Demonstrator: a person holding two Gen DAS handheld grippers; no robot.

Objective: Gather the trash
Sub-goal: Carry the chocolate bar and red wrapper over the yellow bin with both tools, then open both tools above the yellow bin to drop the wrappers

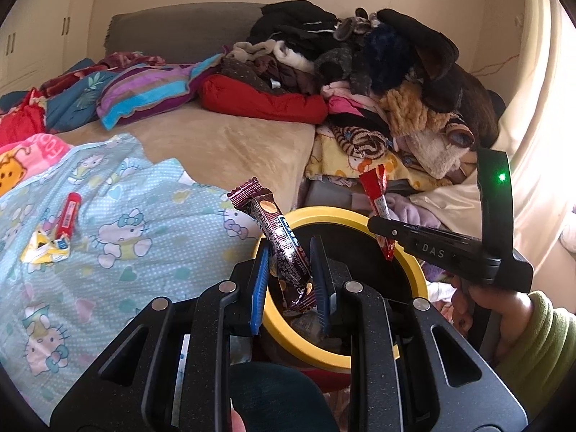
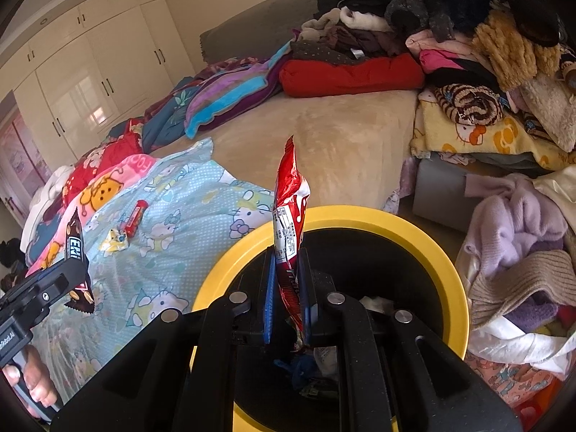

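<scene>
Both hands hover by the yellow-rimmed bin (image 2: 424, 230) at the edge of the bed (image 1: 230, 144), each with a catch. The left tool (image 1: 289, 275) pinches a dark brown snack wrapper (image 1: 279, 237) low down between its blue pads, most of the wrapper sticking up and leaning left, at the bin's near-left rim. The right tool (image 2: 288, 297) is clamped nearly flat on a red wrapper (image 2: 289, 201) that stands upright above the bin's dark opening, where some rubbish already lies at the bottom.

The step in hand, as I judge it, is the drop. The red wrapper looks well placed — letting go there should send it straight in. The brown one seems closer to the rim, so I'd carry that hand a little further over the hole before letting go; light foil can stick to a pad or flutter sideways, so spread the pads fully and perhaps tip the tool downward.

Not finished afterwards: a small red packet (image 1: 68, 214) and a crumpled yellow-and-white wrapper (image 1: 45, 250) lie just beside each other on the pale blue cartoon-cat blanket (image 1: 126, 270), well apart from the bin.
</scene>
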